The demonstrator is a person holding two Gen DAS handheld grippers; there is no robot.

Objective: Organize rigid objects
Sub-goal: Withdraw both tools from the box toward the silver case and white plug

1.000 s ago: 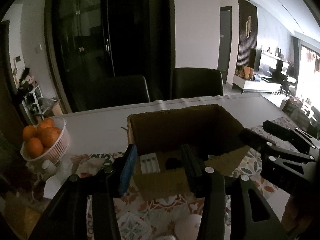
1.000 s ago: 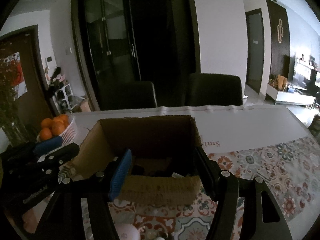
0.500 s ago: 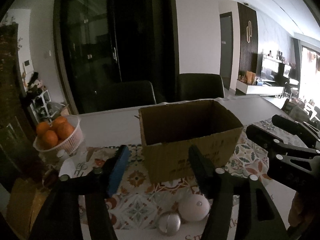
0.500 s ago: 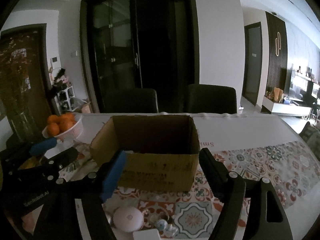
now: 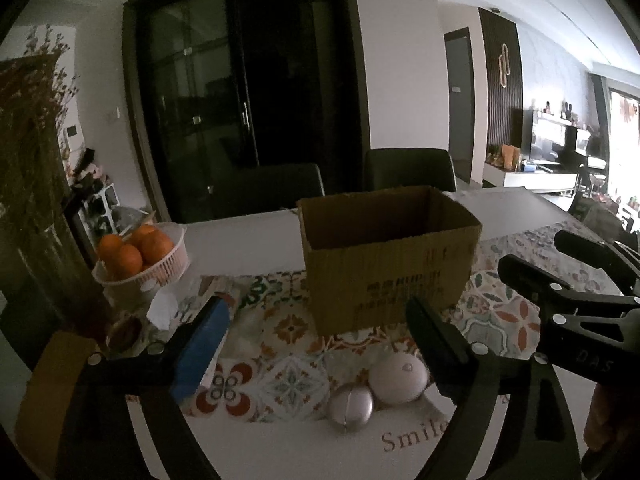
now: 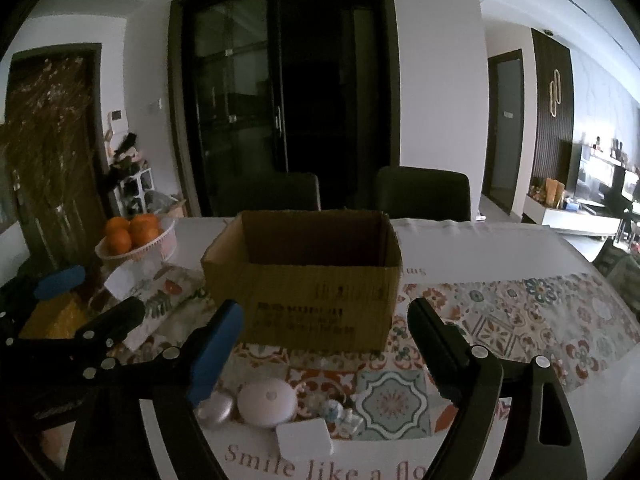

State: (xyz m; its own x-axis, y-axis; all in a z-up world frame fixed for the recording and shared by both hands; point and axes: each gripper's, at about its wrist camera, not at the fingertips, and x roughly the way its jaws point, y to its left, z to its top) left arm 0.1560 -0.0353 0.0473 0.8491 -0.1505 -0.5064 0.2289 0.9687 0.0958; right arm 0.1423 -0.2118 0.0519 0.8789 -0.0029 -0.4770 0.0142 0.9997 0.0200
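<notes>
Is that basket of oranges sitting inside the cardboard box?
No, the basket of oranges stands on the table left of the cardboard box.

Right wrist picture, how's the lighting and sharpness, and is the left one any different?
Right wrist view: dim and underexposed, the cardboard box interior nearly black, bright glare only from the far room at right; fisheye bends the door frame; the small figurine near the lens is soft. Left wrist view: just as dark, window at far right blown out, box lettering blurred, the silver ball readable.

Cardboard box [image 6: 320,304] interior hidden
</notes>
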